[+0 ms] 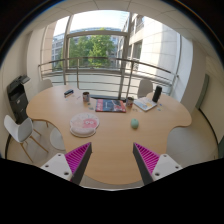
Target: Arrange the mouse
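Tool [112,165] spread wide, nothing pinched between the pink pads. Mouse [134,124] probably that small greenish blob out on the round table [110,150], ahead and slightly right of the fingers, well apart from them. Too small to call its long axis. Plate [84,123] off to the left, clutter further back.

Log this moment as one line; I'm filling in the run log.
phase: approach | gripper: open, nothing held | table: ahead | small object, maybe the mouse: beyond fingers, untouched | plate: on table
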Demonstrator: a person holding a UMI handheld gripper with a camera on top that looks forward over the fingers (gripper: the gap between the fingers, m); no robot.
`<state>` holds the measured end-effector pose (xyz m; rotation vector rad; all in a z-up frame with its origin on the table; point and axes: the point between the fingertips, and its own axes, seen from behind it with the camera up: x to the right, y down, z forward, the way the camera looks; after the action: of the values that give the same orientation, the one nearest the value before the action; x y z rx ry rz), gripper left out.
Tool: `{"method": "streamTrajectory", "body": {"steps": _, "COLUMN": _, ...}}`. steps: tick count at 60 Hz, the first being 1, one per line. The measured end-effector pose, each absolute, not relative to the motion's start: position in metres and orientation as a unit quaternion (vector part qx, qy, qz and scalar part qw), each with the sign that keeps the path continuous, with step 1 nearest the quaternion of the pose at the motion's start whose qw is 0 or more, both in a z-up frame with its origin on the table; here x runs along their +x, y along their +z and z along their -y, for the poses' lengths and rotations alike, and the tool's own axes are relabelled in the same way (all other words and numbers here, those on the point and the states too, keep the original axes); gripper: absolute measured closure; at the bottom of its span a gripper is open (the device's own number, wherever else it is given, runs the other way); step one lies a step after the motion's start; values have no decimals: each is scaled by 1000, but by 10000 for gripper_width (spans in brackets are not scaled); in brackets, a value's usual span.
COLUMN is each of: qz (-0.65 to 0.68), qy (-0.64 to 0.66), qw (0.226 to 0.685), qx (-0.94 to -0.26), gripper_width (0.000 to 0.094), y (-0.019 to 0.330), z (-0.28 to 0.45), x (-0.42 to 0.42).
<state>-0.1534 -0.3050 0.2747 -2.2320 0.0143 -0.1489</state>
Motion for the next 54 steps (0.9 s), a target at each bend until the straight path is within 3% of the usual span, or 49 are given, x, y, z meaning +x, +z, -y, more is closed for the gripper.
{"method": "streamTrajectory", "body": {"steps": 10, "qz": -16, "qy": -58, "qw": 397, "qx": -916, "gripper_width": 85, "y": 233, "z": 312, "x": -134}}
{"method": "streamTrajectory", "body": {"steps": 23, "qz": -30, "qy": -73, "qw": 361, "qx": -929, "gripper_width": 82, "y": 134, "z": 271, "x": -62}}
{"method": "streamTrajectory", "body": {"steps": 41, "qz": -50, "qy": -60, "qw": 430, "qx": -899, "gripper_width": 82, "y": 58, "z": 89, "x": 20}}
{"method": "streamTrajectory", "body": {"steps": 54, "qz": -64, "qy": -53, "qw": 436, "qx": -896, "gripper_width": 85, "y": 13, "z": -24, "x": 64}}
